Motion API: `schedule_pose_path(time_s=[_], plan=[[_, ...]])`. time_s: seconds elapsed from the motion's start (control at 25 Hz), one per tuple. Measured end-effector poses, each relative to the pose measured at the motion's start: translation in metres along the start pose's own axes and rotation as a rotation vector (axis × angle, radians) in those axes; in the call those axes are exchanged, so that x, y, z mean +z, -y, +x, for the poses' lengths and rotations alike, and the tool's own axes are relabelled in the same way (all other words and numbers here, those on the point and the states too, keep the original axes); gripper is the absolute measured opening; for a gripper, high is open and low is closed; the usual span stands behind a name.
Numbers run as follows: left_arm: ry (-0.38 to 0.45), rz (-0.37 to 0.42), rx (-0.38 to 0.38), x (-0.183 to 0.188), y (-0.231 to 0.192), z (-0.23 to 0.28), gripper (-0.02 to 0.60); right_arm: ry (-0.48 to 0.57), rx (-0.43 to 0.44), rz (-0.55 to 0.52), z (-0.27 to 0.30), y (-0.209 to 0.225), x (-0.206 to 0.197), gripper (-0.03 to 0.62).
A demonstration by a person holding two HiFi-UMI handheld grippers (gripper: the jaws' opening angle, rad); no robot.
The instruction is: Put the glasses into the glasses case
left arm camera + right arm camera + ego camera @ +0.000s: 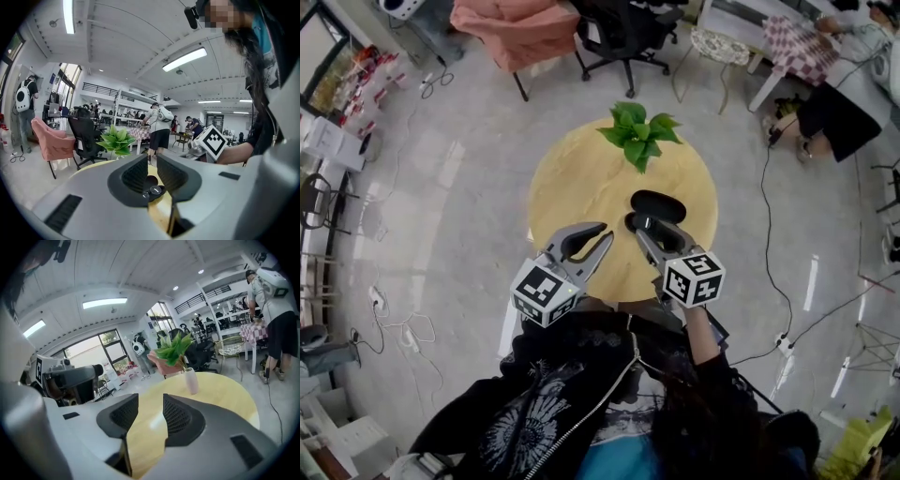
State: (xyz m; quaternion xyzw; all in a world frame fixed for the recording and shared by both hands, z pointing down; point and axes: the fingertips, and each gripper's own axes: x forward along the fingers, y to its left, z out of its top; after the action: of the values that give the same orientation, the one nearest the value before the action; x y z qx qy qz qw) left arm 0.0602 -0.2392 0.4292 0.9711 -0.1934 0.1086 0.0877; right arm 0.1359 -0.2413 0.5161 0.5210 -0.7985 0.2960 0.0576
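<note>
Wooden table (581, 187) has the black glasses case (657, 205) lying on it, glasses (153, 190) right beside it, and the left gripper (153, 164) and right gripper (150, 401) both hang above, jaws apart, holding nothing.

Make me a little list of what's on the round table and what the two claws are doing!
table: round, yellow wood
plant: green leaves, at the far edge of the table
glasses case: black, near the middle of the table
glasses: lying beside the glasses case, not inside it
left claw: open, holding nothing
right claw: open, holding nothing, only table between its jaws
</note>
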Motion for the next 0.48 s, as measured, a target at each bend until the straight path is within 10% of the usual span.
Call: schedule_pose_path(time_s=[0.48], plan=[[-0.027, 0.016, -0.181, -0.03, 0.001, -0.063, 0.052, 0.154, -0.087, 0.095, -0.015, -0.083, -0.018, 0.1]])
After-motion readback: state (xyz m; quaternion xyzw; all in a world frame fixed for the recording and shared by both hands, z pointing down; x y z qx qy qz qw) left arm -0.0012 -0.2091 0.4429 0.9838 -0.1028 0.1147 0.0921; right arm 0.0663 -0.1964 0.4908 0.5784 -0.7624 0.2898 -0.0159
